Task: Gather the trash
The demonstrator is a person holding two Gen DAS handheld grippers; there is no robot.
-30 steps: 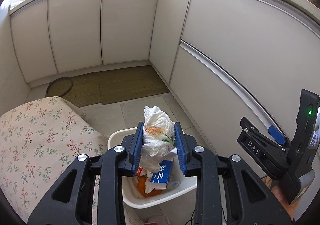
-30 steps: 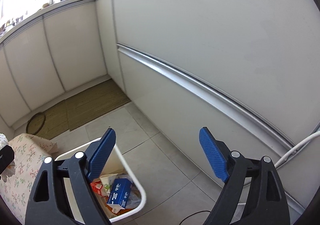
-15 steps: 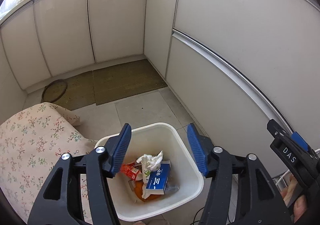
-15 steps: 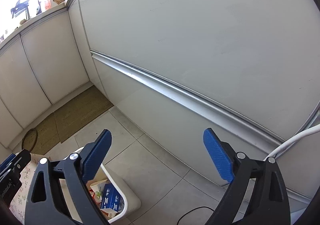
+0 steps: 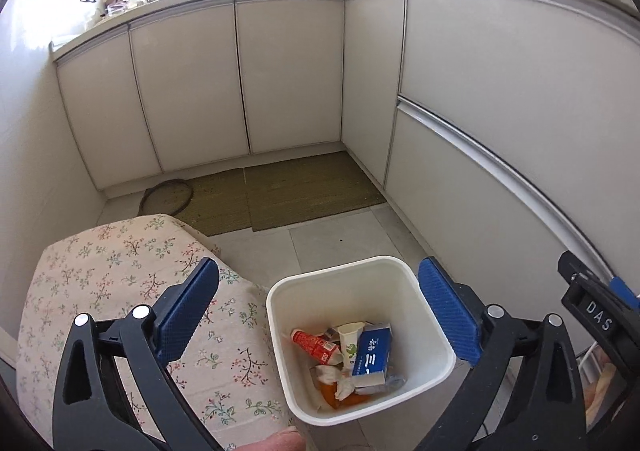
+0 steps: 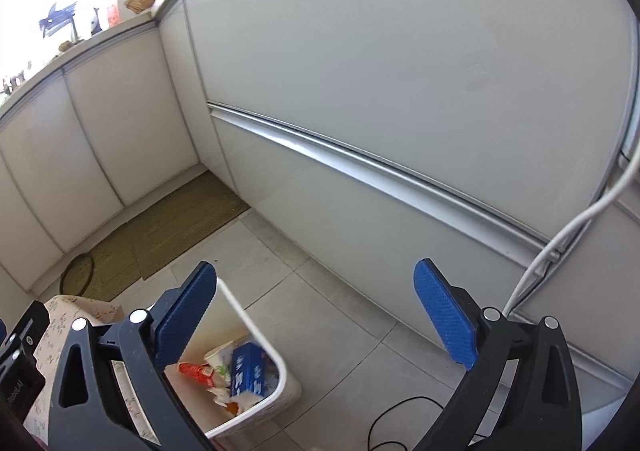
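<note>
Sitting on the tiled floor below you, the white bin already holds the trash: a blue carton, a red wrapper, a pale cup, crumpled white paper and something orange beneath it. The bin stands just beside a flowered cloth cover on one side and near the white cabinet fronts on the other, a spot that seems chosen so you can drop things straight down from either hand. Your left gripper hangs above the bin with its blue pads spread wide, one over the flowered cloth and one over the bin's far rim; its jaws have just been opening and nothing sits between them, which suggests a piece has just been let go into the bin. Your right gripper is beside it, aimed at the bare floor tiles next to the bin, its jaws also just widened and empty. A woven mat lies farther off in the corner, and a white cable runs down the cabinet at your right. No loose trash shows on the floor in either view, so both hands look free to fetch more from elsewhere.
</note>
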